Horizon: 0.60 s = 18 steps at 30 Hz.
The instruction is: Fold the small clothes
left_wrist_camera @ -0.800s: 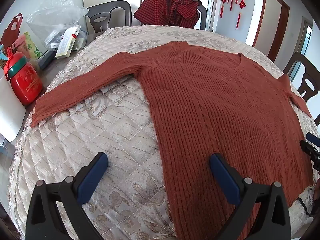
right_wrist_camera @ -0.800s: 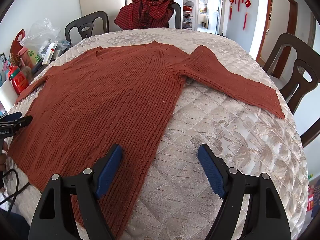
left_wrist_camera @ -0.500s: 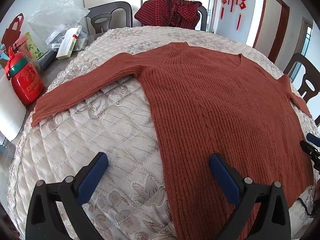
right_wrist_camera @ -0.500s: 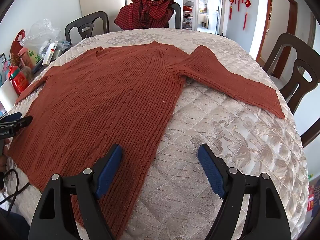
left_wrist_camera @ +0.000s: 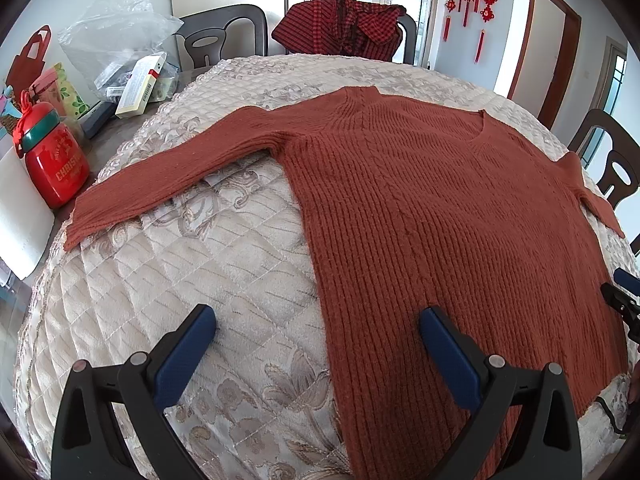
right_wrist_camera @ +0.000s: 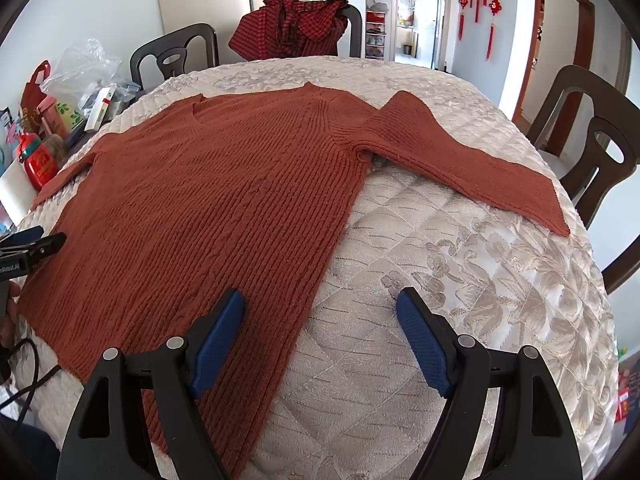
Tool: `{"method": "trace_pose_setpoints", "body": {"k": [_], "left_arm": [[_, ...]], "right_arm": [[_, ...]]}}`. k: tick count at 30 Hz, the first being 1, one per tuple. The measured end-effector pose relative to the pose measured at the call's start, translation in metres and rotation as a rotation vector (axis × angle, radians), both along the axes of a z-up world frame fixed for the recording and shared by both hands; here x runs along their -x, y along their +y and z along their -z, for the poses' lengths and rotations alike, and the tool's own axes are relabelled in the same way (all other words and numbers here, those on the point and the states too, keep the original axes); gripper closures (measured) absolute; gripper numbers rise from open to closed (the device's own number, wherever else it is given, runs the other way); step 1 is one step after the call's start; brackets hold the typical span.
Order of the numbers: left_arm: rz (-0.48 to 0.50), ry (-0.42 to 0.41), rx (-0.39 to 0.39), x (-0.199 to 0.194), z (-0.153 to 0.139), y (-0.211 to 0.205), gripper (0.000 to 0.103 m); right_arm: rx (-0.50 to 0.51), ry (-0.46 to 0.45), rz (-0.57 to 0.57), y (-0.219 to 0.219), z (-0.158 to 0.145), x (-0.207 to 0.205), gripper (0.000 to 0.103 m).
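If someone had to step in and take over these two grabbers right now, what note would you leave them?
Left gripper: jaws open, holding nothing, above the sweater's left side edge near the hem.
Right gripper: jaws open, holding nothing, above the right side edge near the hem.
The sweater lies flat, front up, on the quilted table cover, both sleeves spread out to the sides.
Done: sweater spread out. No fold made yet.
Left: all the folding; probably sleeves in first, then the body.
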<state>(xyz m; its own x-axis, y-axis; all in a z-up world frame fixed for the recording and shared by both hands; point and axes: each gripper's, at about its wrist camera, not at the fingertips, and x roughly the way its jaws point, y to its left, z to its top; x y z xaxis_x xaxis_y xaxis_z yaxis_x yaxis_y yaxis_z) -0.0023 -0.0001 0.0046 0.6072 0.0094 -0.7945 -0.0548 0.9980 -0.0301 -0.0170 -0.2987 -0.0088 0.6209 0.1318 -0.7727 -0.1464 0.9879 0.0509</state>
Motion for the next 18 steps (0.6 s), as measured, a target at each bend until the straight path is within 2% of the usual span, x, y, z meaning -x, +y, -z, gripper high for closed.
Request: {"method": "trace_pose_setpoints", "body": {"k": [18], "left_arm": [[0.001,-0.004,-0.001,0.0018,0.0013,0.0001,0.0]], "right_arm": [[-0.002,0.0,0.0,-0.0001,0.0002,0.0002,0.024]]}}
